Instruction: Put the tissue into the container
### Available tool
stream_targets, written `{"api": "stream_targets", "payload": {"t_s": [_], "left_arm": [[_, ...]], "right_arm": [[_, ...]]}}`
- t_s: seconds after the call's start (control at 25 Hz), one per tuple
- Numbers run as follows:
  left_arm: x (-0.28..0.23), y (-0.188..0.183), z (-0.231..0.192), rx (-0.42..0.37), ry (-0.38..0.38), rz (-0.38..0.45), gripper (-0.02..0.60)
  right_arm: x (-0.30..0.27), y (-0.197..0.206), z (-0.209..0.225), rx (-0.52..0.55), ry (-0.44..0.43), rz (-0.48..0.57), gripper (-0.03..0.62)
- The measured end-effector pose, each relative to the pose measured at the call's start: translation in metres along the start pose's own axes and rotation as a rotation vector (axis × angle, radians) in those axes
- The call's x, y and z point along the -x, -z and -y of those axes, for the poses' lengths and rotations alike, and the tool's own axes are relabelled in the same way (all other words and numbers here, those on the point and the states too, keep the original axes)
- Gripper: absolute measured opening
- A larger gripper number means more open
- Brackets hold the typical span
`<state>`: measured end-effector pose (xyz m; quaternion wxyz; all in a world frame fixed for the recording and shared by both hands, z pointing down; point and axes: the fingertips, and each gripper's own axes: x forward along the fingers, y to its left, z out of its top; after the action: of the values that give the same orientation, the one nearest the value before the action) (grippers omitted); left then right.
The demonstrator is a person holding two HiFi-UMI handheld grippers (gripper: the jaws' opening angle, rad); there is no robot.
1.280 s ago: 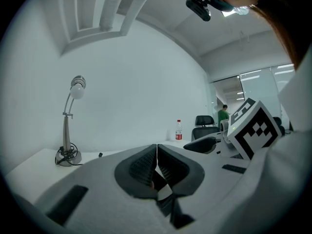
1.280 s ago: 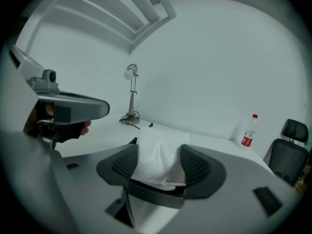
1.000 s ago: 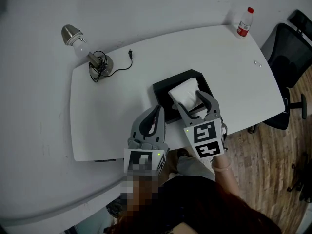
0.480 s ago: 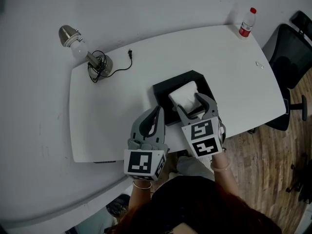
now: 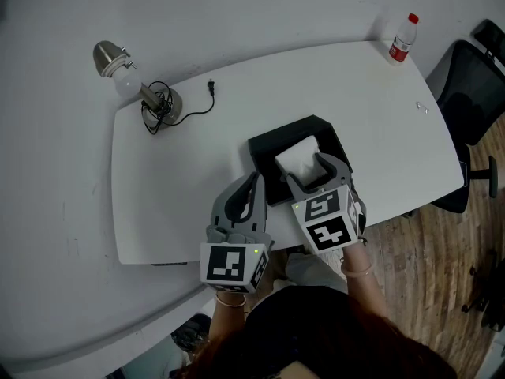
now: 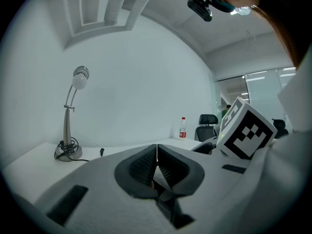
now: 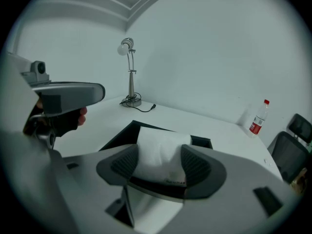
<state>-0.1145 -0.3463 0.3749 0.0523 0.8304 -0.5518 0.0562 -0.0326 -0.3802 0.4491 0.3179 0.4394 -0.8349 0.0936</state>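
A white tissue pack point(image 5: 298, 155) lies in the black container point(image 5: 264, 144) near the table's front edge. My right gripper point(image 5: 318, 174) stands open over the container's near side, with the near end of the tissue pack point(image 7: 158, 150) between its pads; I cannot tell whether the pads touch it. The container's rim point(image 7: 122, 133) shows behind the jaws. My left gripper point(image 5: 251, 181) hovers left of the container, shut with nothing in it; its pads meet in the left gripper view point(image 6: 156, 162). It also appears at the left of the right gripper view point(image 7: 73, 94).
A desk lamp point(image 5: 142, 85) with a coiled cable and loose plug point(image 5: 210, 85) stands at the table's back left. A red-capped bottle point(image 5: 402, 38) is at the back right corner. A black office chair point(image 5: 473, 77) stands beyond the right edge, over wooden floor.
My right gripper has drawn back a little toward the person and its jaws stand wider, while the tissue pack stayed in the container. The left gripper has hardly moved.
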Motion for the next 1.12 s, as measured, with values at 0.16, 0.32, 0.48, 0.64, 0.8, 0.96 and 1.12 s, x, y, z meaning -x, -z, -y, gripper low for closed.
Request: {"api": "stream_targets", "payload": {"t_s": [0.16,0.32,0.48,0.64,0.8,0.96,1.12], "left_arm": [[-0.001,0.001,0.002,0.002,0.003,-0.003,0.028],[-0.001,0.002,-0.002,0.008,-0.006,-0.003,0.028],[-0.002,0.003,-0.007,0.011,-0.017,-0.003,0.028],[-0.004,0.004,-0.008,0.012,-0.016,-0.008,0.028],[-0.006,0.003,-0.006,0.01,-0.012,-0.007,0.028],[-0.006,0.002,-0.006,0.008,-0.012,-0.006,0.028],[-0.005,-0.001,-0.007,0.006,-0.012,-0.003,0.028]], "right_arm": [[-0.004,0.002,-0.001,0.016,-0.01,-0.024,0.293],[-0.009,0.007,-0.003,0.017,-0.019,-0.05,0.295],[-0.014,0.012,-0.002,0.023,-0.013,-0.073,0.295],[-0.017,0.014,-0.002,0.047,-0.005,-0.091,0.295],[-0.018,0.014,-0.002,0.055,-0.01,-0.09,0.293],[-0.018,0.014,-0.002,0.056,-0.018,-0.088,0.291],[-0.016,0.012,-0.002,0.045,-0.019,-0.067,0.291]]}}
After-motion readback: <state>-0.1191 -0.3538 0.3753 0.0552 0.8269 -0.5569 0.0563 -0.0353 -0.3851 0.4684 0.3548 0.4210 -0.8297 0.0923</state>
